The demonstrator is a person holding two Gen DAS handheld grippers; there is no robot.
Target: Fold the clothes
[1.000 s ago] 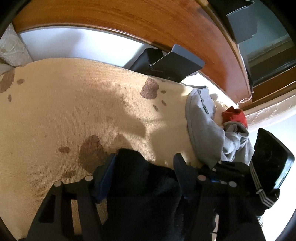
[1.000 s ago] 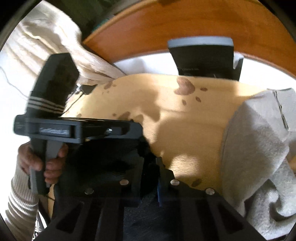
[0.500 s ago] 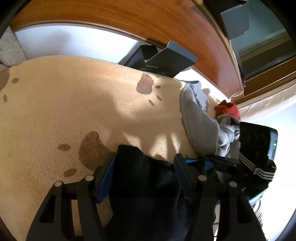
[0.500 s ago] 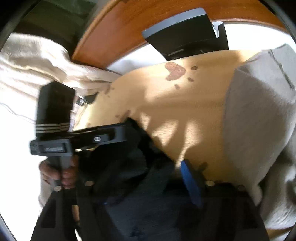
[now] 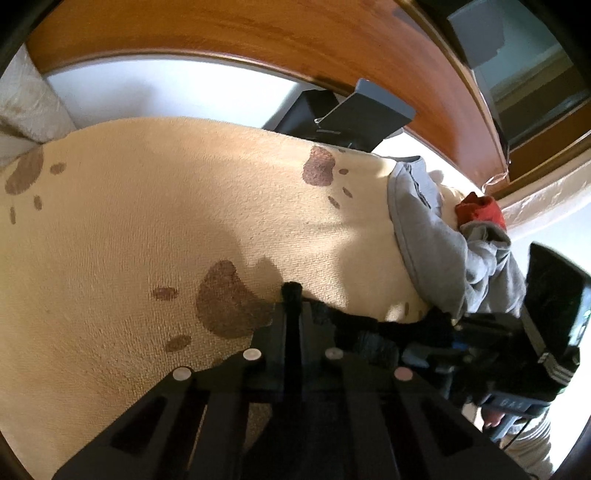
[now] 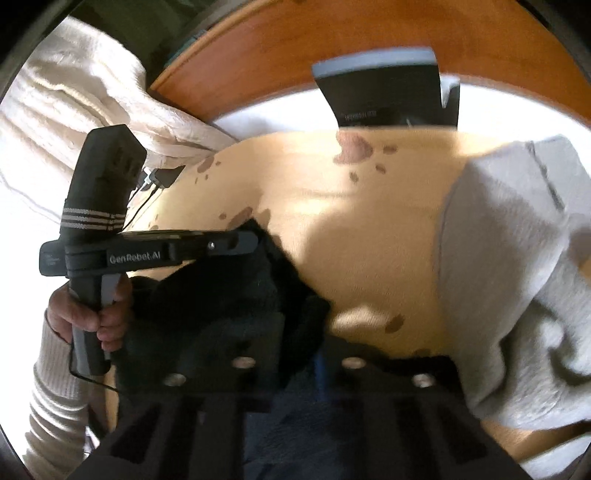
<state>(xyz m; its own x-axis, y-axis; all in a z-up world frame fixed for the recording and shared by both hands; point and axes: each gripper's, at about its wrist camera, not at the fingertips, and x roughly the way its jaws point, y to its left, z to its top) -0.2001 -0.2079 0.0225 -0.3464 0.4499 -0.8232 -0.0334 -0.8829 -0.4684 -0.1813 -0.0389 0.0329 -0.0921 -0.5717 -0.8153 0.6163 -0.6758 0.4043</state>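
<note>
A black garment (image 5: 364, 325) lies bunched on the beige spotted blanket (image 5: 147, 240). My left gripper (image 5: 291, 297) is shut on a thin fold of it that sticks up between the fingers. From there the fabric stretches right to my right gripper (image 5: 439, 338). In the right wrist view the black garment (image 6: 221, 295) fills the lower left, and my right gripper (image 6: 299, 326) is shut on its edge. The left gripper (image 6: 236, 242) holds the far corner, gripped by a person's hand (image 6: 92, 317). A grey garment (image 5: 428, 243) lies heaped to the right, touching the black one.
A red cloth (image 5: 480, 212) sits behind the grey garment (image 6: 509, 277). A dark grey box (image 5: 364, 114) stands at the blanket's far edge, below a wooden headboard (image 5: 221, 29). A white quilt (image 6: 74, 110) lies at the left.
My left gripper, open around the black garment before, has shut on it. My right gripper was shut, opened half a second ago, and is shut on the garment again.
</note>
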